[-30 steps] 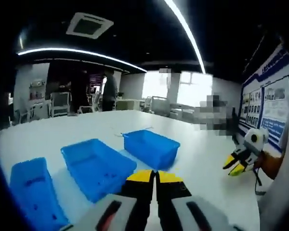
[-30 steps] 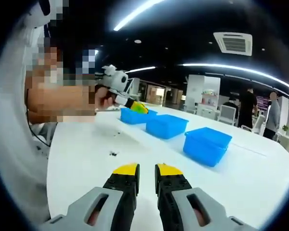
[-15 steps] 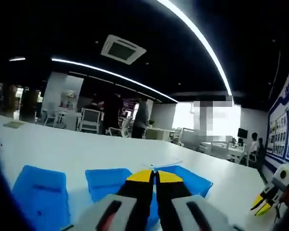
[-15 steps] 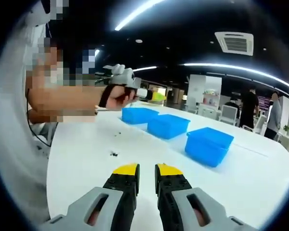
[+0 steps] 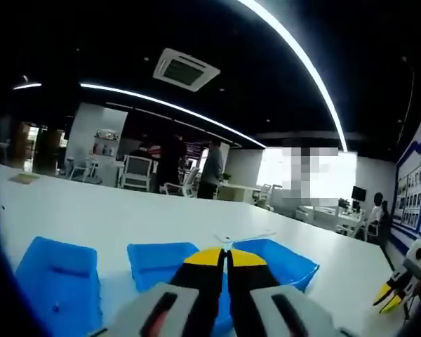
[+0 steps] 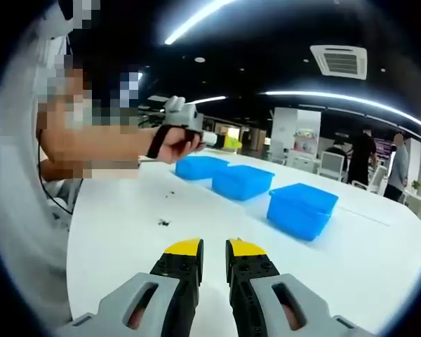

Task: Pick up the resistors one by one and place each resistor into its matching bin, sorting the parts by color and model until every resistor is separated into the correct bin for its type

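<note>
- in the right gripper view, my left gripper (image 6: pixel 228 141) sat at 11 o'clock, held above the white table (image 6: pixel 379 260); its jaws were pressed together, holding nothing i could see.
- small dark resistors (image 6: pixel 164 223) lay scattered on the table at 10 o'clock, too small to tell apart.
- my right gripper (image 6: pixel 213 247) was at 6 o'clock, its jaws a narrow gap apart and empty.
- three blue bins (image 6: pixel 243 182) ran from 12 toward 2 o'clock.
</note>
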`<state>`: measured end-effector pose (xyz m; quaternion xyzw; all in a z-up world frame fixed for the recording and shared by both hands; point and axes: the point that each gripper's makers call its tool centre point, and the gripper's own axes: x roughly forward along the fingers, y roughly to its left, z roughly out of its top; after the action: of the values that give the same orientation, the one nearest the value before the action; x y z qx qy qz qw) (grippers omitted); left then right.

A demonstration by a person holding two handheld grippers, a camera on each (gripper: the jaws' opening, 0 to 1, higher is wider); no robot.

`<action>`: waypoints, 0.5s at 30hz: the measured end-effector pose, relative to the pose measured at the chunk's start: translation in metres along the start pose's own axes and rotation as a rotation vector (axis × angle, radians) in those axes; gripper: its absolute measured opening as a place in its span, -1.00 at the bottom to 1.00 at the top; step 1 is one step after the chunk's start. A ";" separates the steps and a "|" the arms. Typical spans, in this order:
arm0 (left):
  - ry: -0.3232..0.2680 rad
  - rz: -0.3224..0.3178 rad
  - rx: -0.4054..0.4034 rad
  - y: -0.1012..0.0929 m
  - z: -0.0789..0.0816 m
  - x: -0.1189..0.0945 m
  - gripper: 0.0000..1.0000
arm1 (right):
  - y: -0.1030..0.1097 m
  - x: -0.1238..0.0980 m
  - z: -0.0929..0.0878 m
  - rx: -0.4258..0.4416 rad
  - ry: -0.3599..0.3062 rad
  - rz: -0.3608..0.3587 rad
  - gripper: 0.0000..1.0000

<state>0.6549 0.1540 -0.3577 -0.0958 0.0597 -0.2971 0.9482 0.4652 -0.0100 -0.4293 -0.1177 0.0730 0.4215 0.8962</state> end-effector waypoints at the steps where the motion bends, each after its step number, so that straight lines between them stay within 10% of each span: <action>1: 0.003 0.009 0.001 0.001 -0.001 0.000 -0.85 | 0.000 0.000 0.000 0.001 0.000 -0.001 -0.69; 4: 0.073 0.039 -0.039 0.007 -0.015 0.002 -0.58 | -0.001 -0.001 0.000 0.004 0.000 -0.005 -0.69; 15: 0.041 0.014 -0.044 0.003 -0.008 0.001 -0.66 | -0.001 -0.002 -0.001 0.003 0.000 -0.006 -0.69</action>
<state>0.6564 0.1548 -0.3664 -0.1101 0.0864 -0.2907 0.9465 0.4644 -0.0126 -0.4294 -0.1165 0.0735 0.4187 0.8976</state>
